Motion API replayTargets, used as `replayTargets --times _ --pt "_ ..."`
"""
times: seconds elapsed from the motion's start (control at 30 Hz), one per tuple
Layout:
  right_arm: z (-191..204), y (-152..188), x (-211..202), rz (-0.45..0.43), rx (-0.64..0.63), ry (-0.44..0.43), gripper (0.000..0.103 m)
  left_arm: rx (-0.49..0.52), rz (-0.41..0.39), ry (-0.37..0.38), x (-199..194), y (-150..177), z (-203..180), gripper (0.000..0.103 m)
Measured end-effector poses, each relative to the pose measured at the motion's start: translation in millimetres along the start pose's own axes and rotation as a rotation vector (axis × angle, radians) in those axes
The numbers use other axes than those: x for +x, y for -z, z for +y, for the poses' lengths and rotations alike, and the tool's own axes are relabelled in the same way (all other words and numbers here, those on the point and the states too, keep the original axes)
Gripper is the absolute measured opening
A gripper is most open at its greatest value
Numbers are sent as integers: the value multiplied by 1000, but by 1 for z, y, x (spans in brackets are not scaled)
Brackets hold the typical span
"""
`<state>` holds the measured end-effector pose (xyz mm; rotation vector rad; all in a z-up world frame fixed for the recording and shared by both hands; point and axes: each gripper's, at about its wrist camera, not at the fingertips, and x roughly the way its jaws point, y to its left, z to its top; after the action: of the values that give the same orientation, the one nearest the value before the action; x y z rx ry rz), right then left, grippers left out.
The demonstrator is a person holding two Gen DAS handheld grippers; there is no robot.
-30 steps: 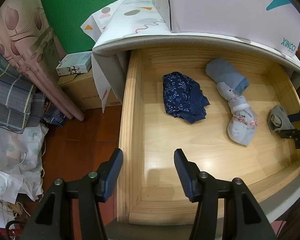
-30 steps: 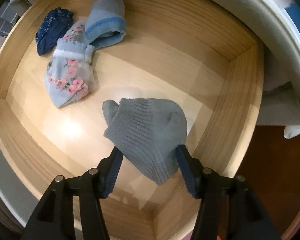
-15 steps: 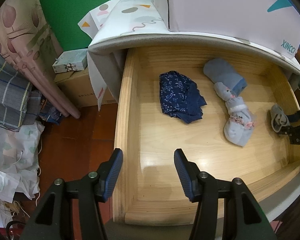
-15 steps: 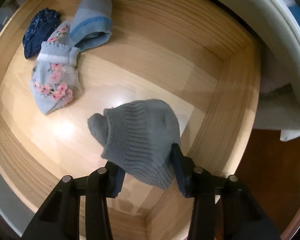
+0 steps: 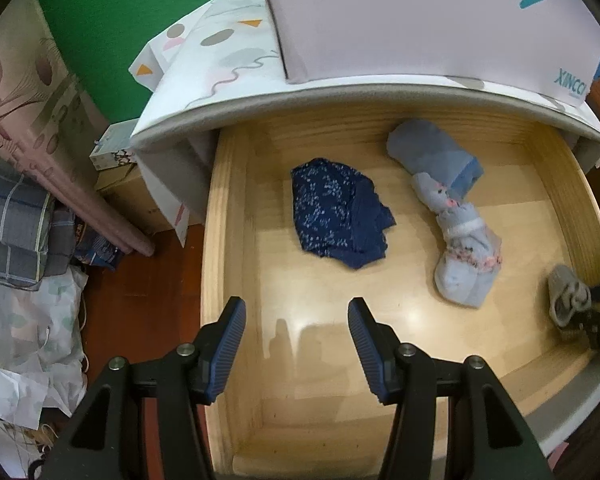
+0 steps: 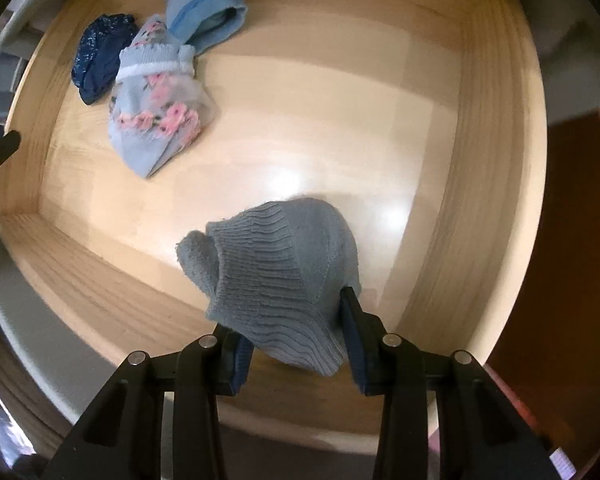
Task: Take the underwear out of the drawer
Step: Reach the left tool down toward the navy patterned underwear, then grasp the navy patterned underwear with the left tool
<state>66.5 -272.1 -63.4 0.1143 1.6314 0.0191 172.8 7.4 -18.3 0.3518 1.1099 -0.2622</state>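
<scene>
A green wall [image 5: 148, 12] stands behind the furniture. The floor [image 5: 140, 280] is dark reddish-brown wood. A white cloth with pastel shapes [image 5: 220, 52] covers the top of the cabinet and hangs over its side, and a large pale box with teal print [image 5: 420, 16] sits on it. Left of the cabinet, a pink patterned curtain [image 5: 32, 120] hangs to the floor beside a cardboard box [image 5: 128, 196] with a small carton [image 5: 110, 152] on top. Folded plaid fabric [image 5: 12, 236] and crumpled white bags [image 5: 24, 340] lie at the far left. Overhead light glares on pale varnished wood.
</scene>
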Motion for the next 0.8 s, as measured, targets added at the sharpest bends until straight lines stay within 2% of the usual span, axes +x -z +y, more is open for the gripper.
replayTargets --times 0.17,0.27,0.43,0.57,0.8 --pt "-7 13 6 -3 35 21 36 -1 24 2 11 -12 -6 54" --pt "-11 9 8 -6 52 27 36 -27 34 12 17 -18 -9 54" --pt "10 11 -8 -27 53 31 36 -83 1 81 22 -29 -7 54" --pt "11 12 -8 -30 53 29 37 -50 -38 67 21 -42 -11 54" --pt "8 23 -11 -32 50 29 37 -33 -12 78 37 -54 -13 54"
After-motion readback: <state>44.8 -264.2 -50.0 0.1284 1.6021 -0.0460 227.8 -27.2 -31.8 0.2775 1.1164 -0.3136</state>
